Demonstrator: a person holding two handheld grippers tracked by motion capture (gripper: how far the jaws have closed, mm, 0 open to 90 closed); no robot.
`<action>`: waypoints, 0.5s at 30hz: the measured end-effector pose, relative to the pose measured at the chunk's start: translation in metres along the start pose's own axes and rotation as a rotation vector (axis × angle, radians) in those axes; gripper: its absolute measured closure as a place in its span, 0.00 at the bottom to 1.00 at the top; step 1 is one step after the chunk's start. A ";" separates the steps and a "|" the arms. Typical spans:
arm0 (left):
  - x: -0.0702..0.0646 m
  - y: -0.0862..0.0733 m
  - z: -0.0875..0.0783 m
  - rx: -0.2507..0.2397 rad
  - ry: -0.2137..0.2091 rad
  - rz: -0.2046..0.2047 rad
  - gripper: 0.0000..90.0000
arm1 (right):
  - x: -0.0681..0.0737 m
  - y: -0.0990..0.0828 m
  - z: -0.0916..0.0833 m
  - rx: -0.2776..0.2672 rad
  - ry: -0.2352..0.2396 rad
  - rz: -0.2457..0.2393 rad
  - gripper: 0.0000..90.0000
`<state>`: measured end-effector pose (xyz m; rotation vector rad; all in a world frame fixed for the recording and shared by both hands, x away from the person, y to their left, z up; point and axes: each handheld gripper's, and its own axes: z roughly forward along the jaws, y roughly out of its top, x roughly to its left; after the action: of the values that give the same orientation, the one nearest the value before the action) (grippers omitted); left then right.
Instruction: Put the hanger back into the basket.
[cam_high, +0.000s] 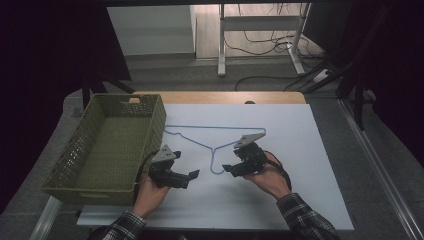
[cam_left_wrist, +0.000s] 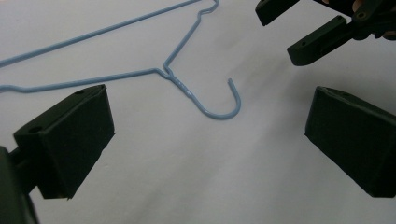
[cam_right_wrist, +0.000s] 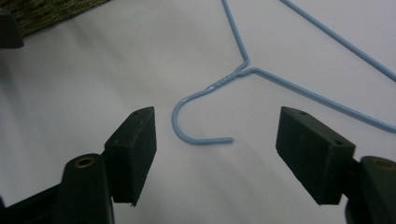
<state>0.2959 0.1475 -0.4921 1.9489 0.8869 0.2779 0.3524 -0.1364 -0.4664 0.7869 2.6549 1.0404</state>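
Your hanger (cam_high: 215, 145) lies flat mid-worktop (cam_high: 300, 200), its long bar running parallel to the far edge, hook toward the near edge. Your left hand-held gripper (cam_high: 192, 175) and right hand-held gripper (cam_high: 229, 169) flank the hook, both with jaws apart, holding nothing.

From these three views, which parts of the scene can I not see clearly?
- Blue hanger: in the high view the right gripper covers its right shoulder; both gripper views cut its wide end off.
- Green basket: its near inside wall is hidden by its own rim.
- Left gripper: the hand hides its underside.
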 end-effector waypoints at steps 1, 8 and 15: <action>0.001 0.000 0.002 0.003 -0.001 0.005 0.02 | 0.000 0.001 0.002 0.005 0.004 -0.006 0.36; 0.004 -0.002 0.008 0.012 -0.032 -0.010 0.01 | 0.004 0.006 0.020 0.044 0.045 -0.064 0.58; 0.004 -0.004 0.009 0.026 -0.024 -0.025 0.01 | 0.010 0.007 0.041 0.100 0.088 -0.124 0.80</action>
<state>0.3019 0.1457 -0.5007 1.9597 0.9024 0.2291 0.3611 -0.1031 -0.4917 0.5988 2.8081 0.9378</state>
